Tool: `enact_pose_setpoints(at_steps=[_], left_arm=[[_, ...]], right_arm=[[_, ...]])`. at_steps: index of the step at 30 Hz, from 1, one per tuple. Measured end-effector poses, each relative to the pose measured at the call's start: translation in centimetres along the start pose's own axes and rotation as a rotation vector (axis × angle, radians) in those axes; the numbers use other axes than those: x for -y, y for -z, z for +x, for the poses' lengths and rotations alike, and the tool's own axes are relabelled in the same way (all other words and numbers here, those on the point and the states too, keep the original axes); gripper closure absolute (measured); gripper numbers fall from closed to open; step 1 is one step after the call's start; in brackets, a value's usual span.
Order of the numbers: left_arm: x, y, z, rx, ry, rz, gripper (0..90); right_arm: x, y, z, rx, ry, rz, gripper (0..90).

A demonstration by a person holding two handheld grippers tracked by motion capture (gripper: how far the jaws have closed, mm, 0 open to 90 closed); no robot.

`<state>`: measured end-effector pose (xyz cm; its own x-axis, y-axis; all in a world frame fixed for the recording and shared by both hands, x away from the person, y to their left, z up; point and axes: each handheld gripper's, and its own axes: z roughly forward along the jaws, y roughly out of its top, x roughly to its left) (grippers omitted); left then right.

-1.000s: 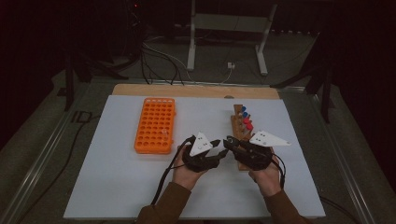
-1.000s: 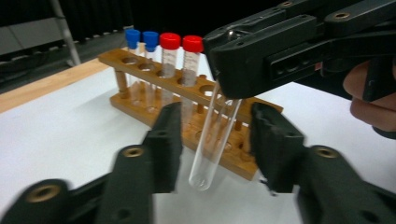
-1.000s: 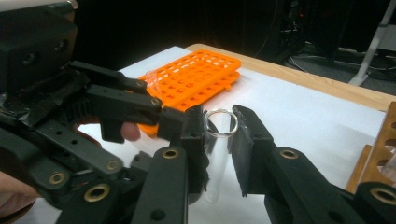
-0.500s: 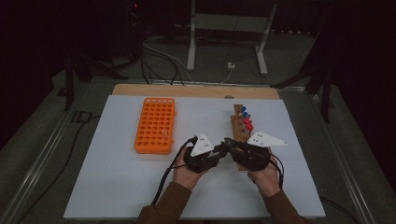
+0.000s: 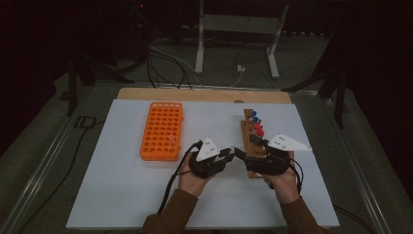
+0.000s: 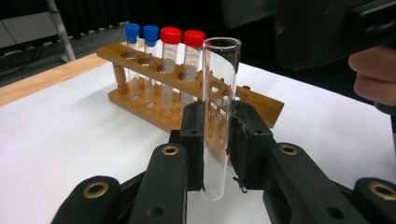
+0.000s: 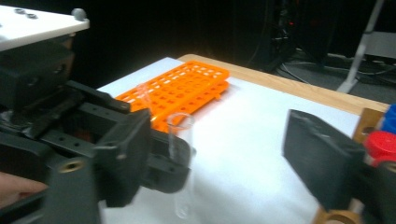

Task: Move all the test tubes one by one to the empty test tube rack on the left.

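Here the left tongs hide the glass tube's middle.

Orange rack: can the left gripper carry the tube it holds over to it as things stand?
Probably yes. The left gripper is shut on the tube, the right gripper has just opened off it, and bare table lies between it and the orange rack.

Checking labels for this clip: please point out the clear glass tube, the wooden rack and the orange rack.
clear glass tube (image 6: 219, 116): left gripper view, mid-wall of the tube between the fingers.
wooden rack (image 6: 154, 70): left gripper view, top bar between holes.
orange rack (image 5: 162, 130): high view, middle of its grid top.
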<state>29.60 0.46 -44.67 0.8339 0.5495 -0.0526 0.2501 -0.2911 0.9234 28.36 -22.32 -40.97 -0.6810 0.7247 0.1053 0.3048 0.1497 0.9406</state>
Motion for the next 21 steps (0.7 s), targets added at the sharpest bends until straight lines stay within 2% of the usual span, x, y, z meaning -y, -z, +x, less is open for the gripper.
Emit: enact_pose_setpoints(at_steps=[4,7,16,21], left_arm=[[0.1,0.3,0.3,-0.011,0.006,-0.004,76.9],[0.2,0.6,0.5,-0.019,0.006,-0.004,76.9],[0.4,1.5,1.2,-0.044,0.023,-0.014,76.9],[0.6,2.1,1.7,-0.063,0.030,-0.016,76.8]], right_arm=[[0.0,0.1,-0.5,0.031,-0.011,0.009,15.8],[0.1,0.2,-0.9,0.037,-0.025,0.009,14.7],[0.4,0.2,-1.8,0.068,-0.050,0.026,3.4],[0.6,0.2,-2.2,0.081,-0.054,0.031,1.5]])
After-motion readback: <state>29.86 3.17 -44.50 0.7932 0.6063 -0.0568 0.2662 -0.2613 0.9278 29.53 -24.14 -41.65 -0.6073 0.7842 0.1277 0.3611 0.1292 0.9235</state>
